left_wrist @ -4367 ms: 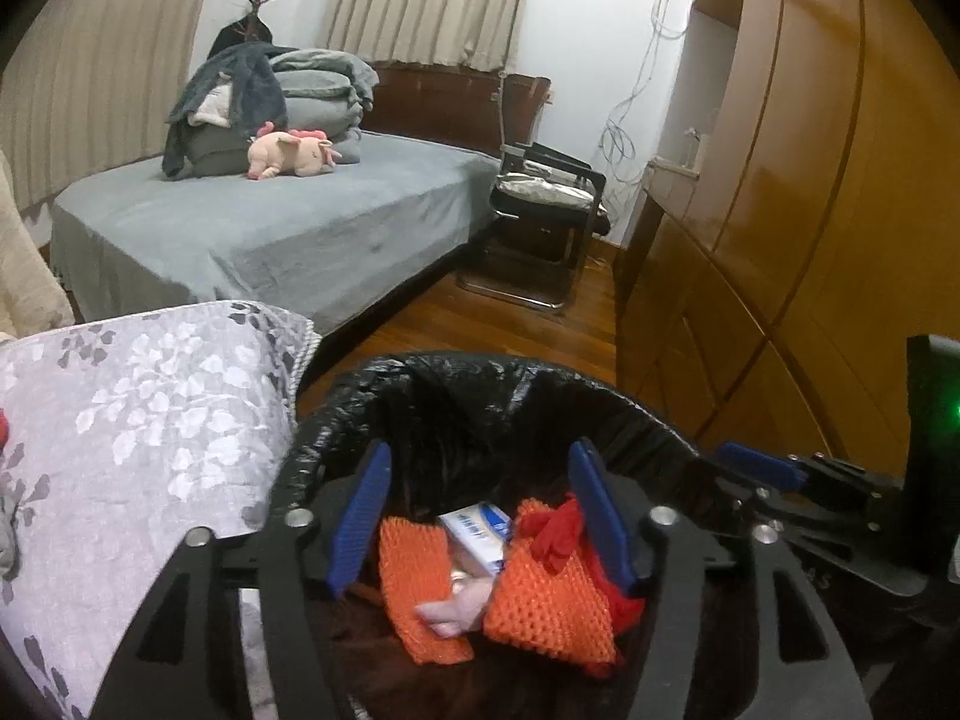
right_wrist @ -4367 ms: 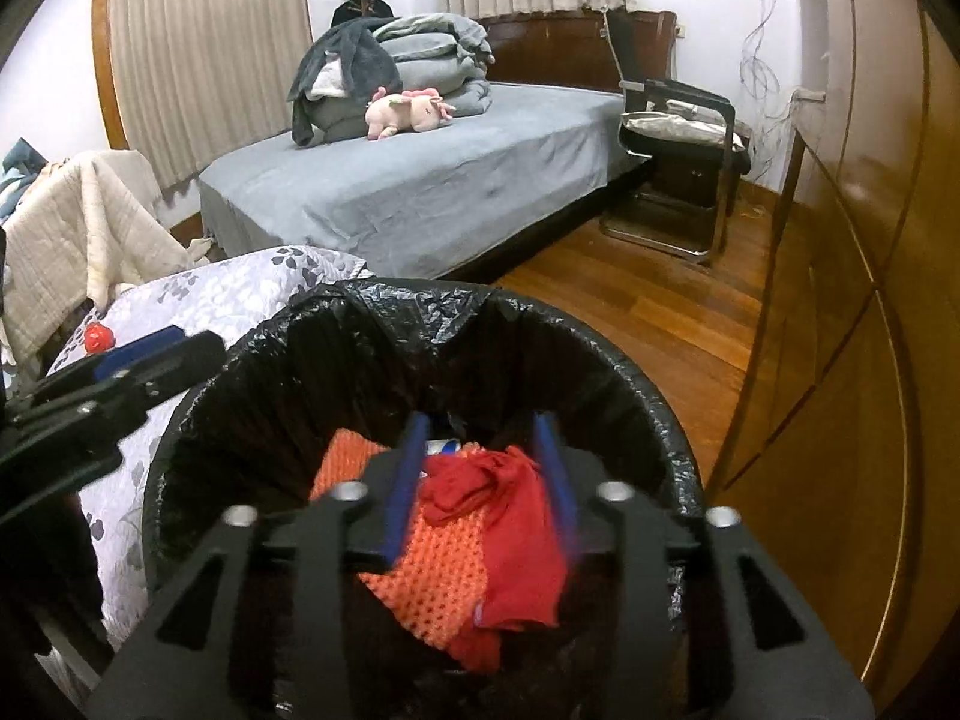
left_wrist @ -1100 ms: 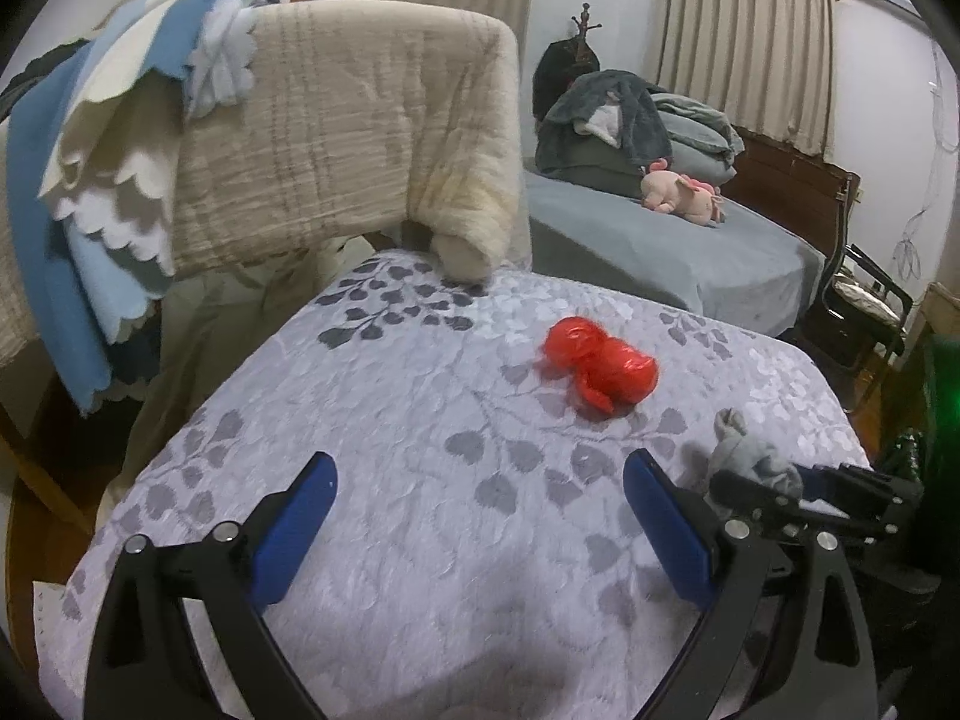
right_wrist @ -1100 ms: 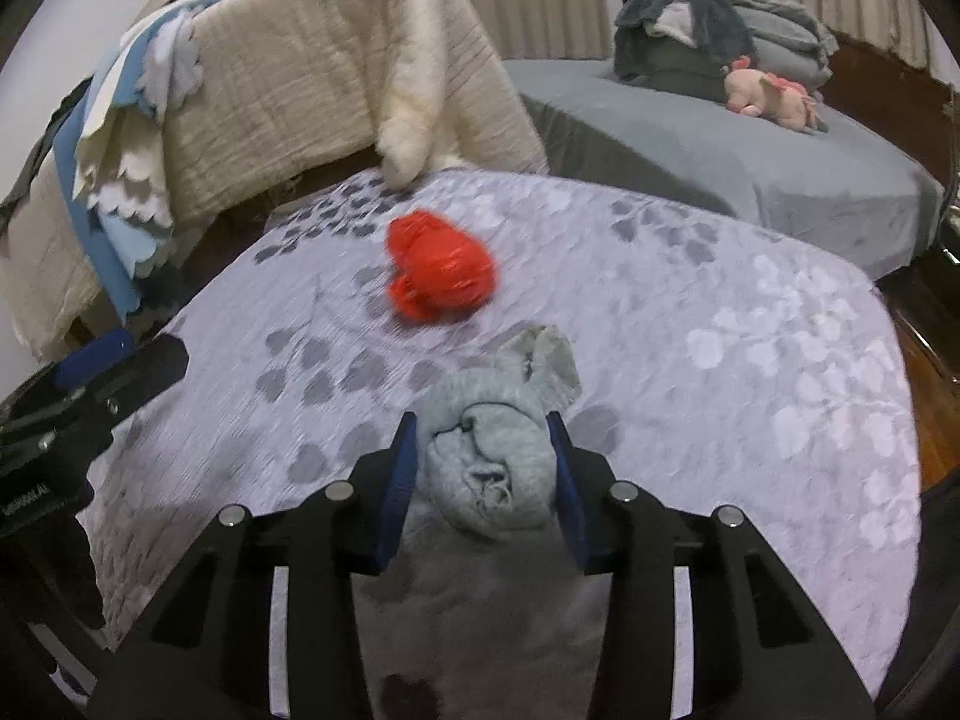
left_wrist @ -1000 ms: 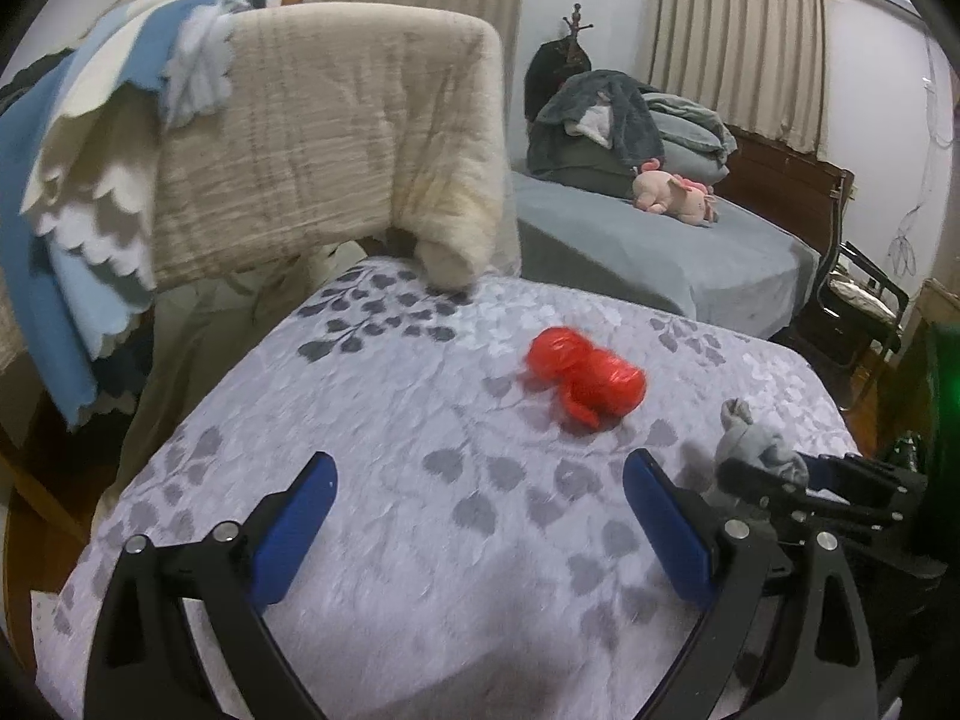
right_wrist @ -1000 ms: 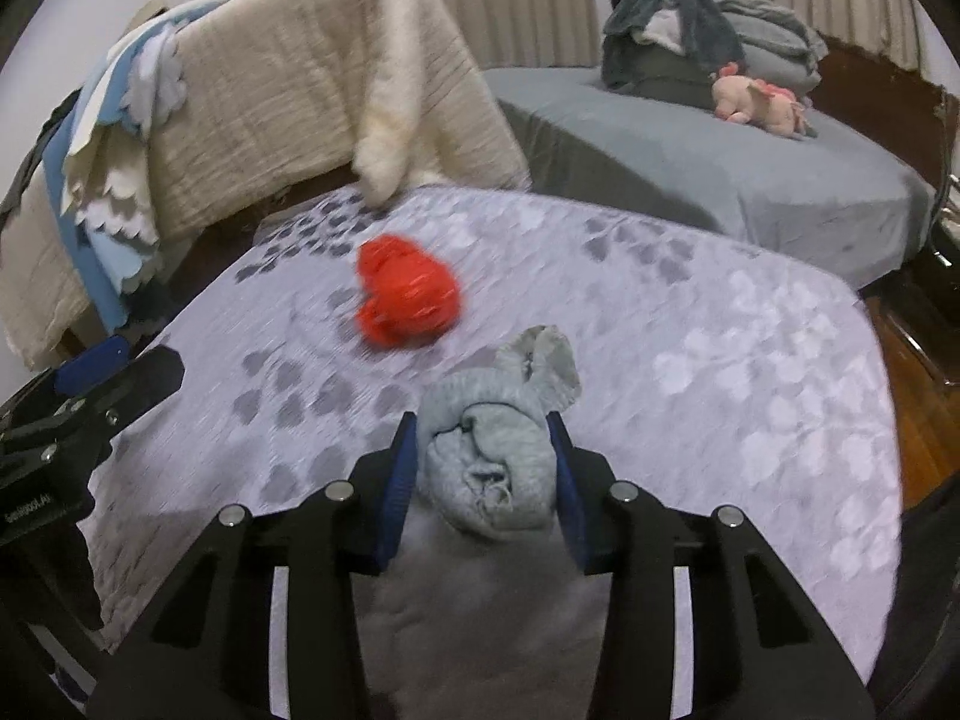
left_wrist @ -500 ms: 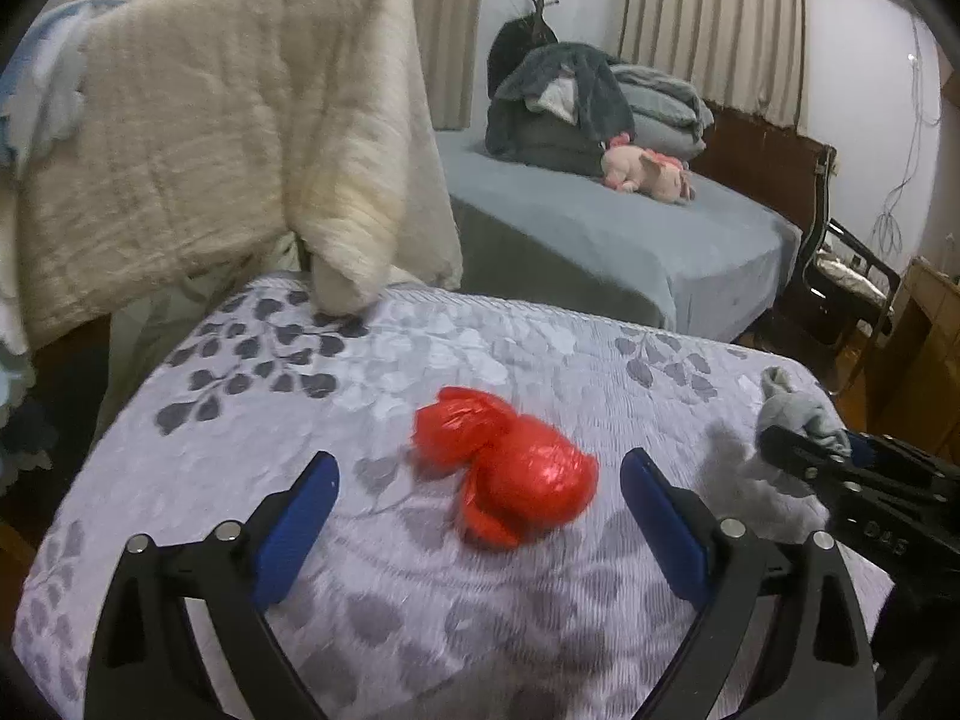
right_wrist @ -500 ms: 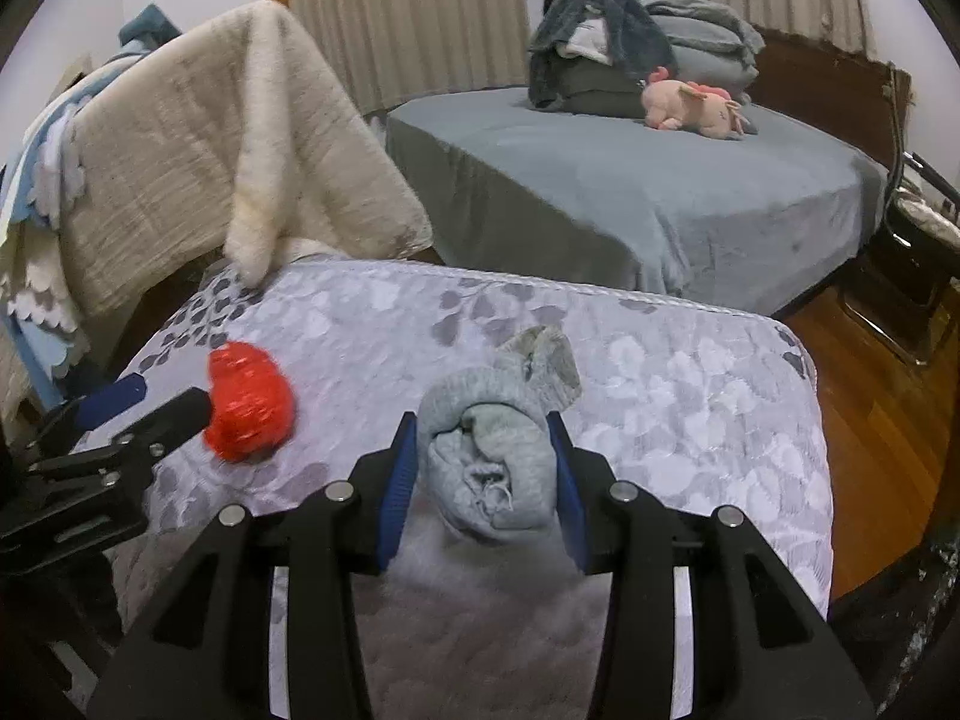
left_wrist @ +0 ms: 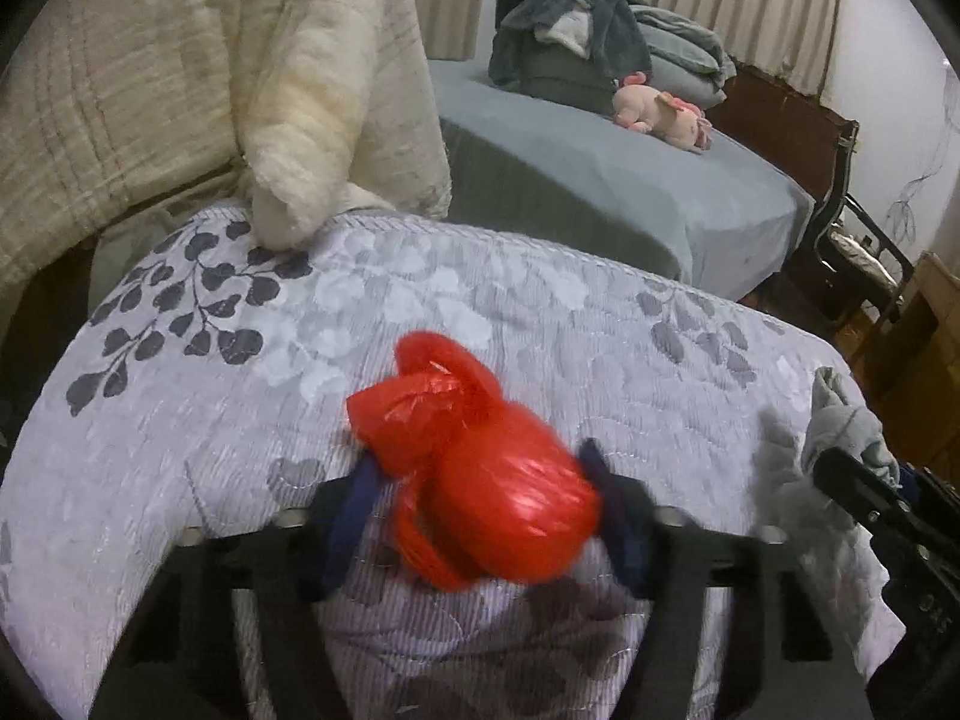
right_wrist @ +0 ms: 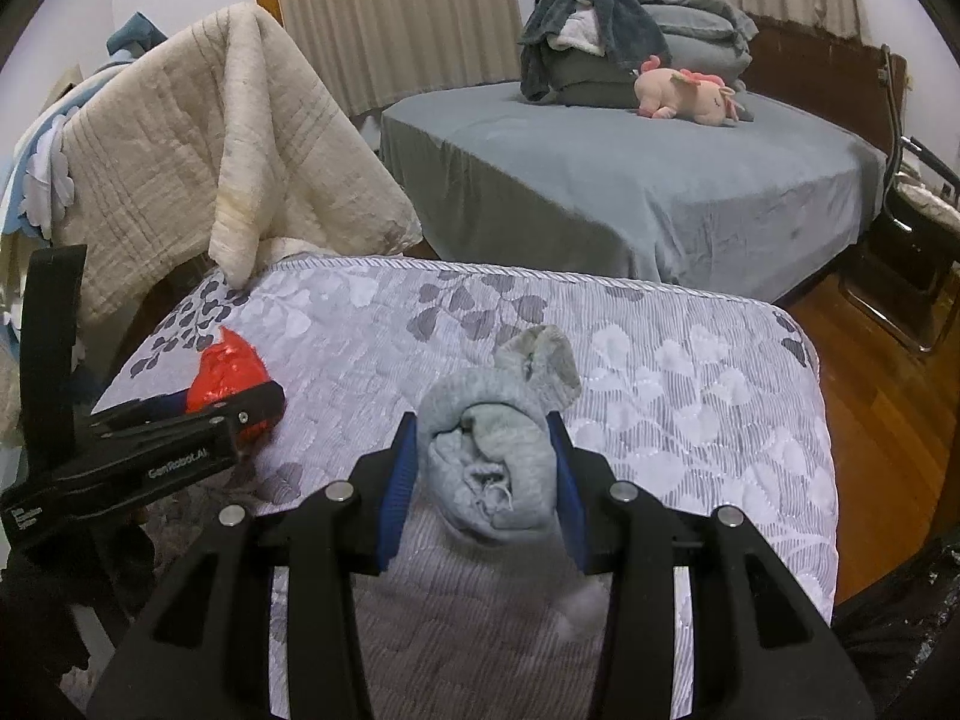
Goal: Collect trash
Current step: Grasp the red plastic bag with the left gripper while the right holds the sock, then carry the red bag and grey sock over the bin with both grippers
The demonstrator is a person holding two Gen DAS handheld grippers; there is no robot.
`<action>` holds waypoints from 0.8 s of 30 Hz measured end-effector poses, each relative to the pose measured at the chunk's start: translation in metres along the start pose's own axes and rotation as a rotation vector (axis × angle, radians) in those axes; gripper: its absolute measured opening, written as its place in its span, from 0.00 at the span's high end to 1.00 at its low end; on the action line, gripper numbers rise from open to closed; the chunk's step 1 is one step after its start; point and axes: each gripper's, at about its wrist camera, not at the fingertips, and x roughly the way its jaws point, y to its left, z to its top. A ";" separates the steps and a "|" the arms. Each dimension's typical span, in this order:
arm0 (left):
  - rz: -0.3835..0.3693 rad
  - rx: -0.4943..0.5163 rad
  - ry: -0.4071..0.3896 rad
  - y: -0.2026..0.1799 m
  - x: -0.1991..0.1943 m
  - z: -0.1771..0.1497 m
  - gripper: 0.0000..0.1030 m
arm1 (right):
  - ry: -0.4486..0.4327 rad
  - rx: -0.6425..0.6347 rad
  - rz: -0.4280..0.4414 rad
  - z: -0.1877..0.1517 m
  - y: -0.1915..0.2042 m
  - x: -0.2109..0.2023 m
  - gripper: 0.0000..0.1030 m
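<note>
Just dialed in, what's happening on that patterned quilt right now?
A person is clearing trash off the leaf-patterned quilt with two handheld grippers. The right gripper is clamped on a balled-up grey cloth. The left gripper has its jaws closing around a crumpled red plastic bag that lies on the quilt between them. Neither item has reached a bin yet.

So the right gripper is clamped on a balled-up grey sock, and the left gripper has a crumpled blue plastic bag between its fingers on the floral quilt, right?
Not quite: the crumpled plastic bag is red, not blue, as the left wrist view shows. It sits between the fingers of the left gripper, whose jaws are closing, on the floral quilt. The right gripper is indeed clamped on the balled-up grey sock.
</note>
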 end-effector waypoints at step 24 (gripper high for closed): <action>-0.069 0.044 -0.130 -0.042 -0.115 -0.038 0.61 | -0.089 -0.013 0.048 -0.014 0.009 -0.108 0.61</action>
